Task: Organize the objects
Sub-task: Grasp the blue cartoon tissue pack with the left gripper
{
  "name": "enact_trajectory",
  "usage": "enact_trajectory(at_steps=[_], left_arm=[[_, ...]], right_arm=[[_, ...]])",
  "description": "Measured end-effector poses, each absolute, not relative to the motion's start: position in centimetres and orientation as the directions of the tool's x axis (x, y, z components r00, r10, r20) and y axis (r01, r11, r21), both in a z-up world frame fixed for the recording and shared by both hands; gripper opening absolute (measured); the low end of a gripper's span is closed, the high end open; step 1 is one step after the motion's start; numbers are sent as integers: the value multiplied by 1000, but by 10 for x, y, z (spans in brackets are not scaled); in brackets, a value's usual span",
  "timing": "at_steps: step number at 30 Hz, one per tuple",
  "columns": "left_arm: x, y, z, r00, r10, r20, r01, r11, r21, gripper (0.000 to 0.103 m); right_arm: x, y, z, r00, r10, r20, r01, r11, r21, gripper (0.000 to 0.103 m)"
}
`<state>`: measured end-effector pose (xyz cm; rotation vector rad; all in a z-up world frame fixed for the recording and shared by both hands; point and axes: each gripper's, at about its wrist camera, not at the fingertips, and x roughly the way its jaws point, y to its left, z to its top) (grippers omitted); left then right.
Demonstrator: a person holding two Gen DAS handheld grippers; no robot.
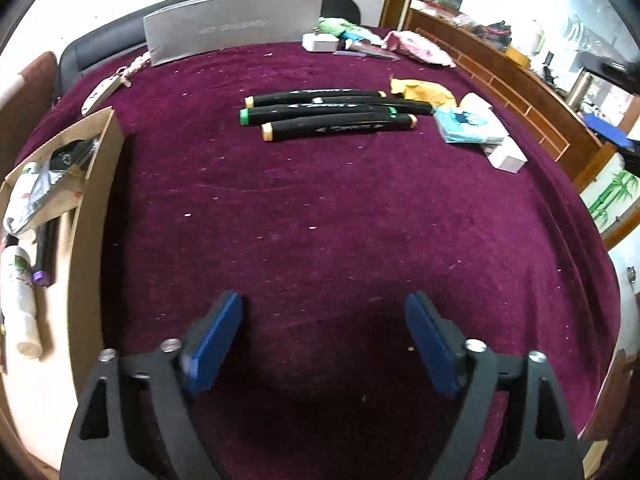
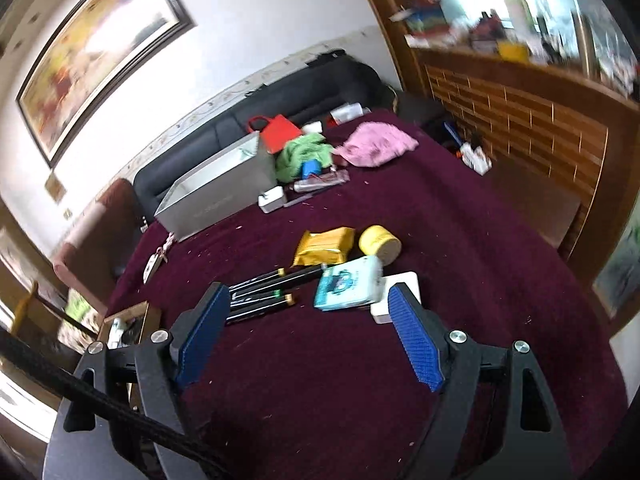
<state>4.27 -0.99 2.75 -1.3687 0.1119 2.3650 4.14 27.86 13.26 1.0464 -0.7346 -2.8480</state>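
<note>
Several black markers (image 1: pixel 332 114) lie side by side on the maroon cloth (image 1: pixel 320 220), far ahead of my left gripper (image 1: pixel 324 320), which is open and empty low over the cloth. A brown cardboard box (image 1: pixel 94 216) at the left holds a foil pouch, a white bottle and a purple-capped marker (image 1: pixel 42 264). In the right wrist view my right gripper (image 2: pixel 308 320) is open and empty above the cloth, with the markers (image 2: pixel 260 296), a teal tissue pack (image 2: pixel 348 284), a white box (image 2: pixel 400 292), a yellow foil pouch (image 2: pixel 324 246) and a yellow roll (image 2: pixel 380 242) ahead.
A grey open box (image 2: pixel 216 192) stands at the cloth's far edge. A green cloth (image 2: pixel 300 156), pink cloth (image 2: pixel 376 144), red bag (image 2: pixel 278 132) and small items lie at the back. A wooden partition (image 2: pixel 520 128) runs along the right. A dark sofa (image 2: pixel 280 96) is behind.
</note>
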Motion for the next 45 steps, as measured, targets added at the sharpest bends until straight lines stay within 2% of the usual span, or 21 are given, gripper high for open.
enact_trajectory(at_steps=[2, 3, 6, 10, 12, 16, 18, 20, 23, 25, 26, 34, 38, 42, 43, 45], left_arm=[[47, -6, 25, -453, 323, -831, -409, -903, -128, 100], [51, -4, 23, -462, 324, -825, -425, -898, -115, 101], [55, 12, 19, -487, 241, -839, -448, -894, 3, 101], [55, 11, 20, -487, 249, -837, -447, -895, -6, 101], [55, 11, 19, -488, 248, -837, -446, -895, -5, 101], [55, 11, 19, -488, 248, -837, -446, -895, -5, 101], [55, 11, 19, -488, 248, -837, -447, -895, -5, 101], [55, 11, 19, -488, 248, -837, -446, -895, -4, 101], [55, 12, 20, -491, 243, -837, -443, -897, 0, 101], [55, 12, 20, -492, 242, -836, -442, -897, 0, 101], [55, 12, 20, -492, 242, -836, -442, -897, 0, 101], [55, 12, 20, -492, 241, -836, -442, -897, 1, 101], [56, 12, 20, -492, 243, -836, -442, -897, 0, 101], [55, 12, 20, -492, 243, -836, -442, -897, 0, 101], [55, 12, 19, -492, 243, -836, -442, -897, -1, 101], [56, 12, 19, -492, 242, -836, -442, -897, 0, 101]], right_arm=[[25, 289, 123, -756, -206, -621, -148, -871, 469, 82], [16, 293, 118, -747, -215, -629, -153, -865, 478, 82], [-14, 301, 103, -711, -226, -666, -172, -862, 476, 81], [-53, 304, 83, -667, -204, -717, -202, -876, 438, 81], [-70, 303, 70, -639, -246, -729, -192, -866, 461, 81], [-77, 277, 52, -543, -489, -682, -62, -787, 614, 82], [-66, 248, 45, -411, -684, -603, 61, -680, 731, 83], [-46, 224, 50, -304, -776, -553, 168, -615, 771, 83], [-16, 218, 86, -410, -658, -632, 256, -748, 613, 83], [-16, 225, 108, -554, -448, -701, 188, -888, 419, 84], [-22, 227, 110, -569, -412, -711, 168, -905, 390, 84], [-104, 234, 51, -452, -335, -827, -16, -924, 383, 83], [-108, 234, 37, -421, -392, -818, -42, -893, 449, 84], [-79, 213, 33, -258, -671, -695, 59, -729, 682, 84], [-69, 206, 33, -219, -700, -680, 85, -708, 702, 84], [-38, 195, 47, -221, -669, -709, 161, -742, 650, 84]])
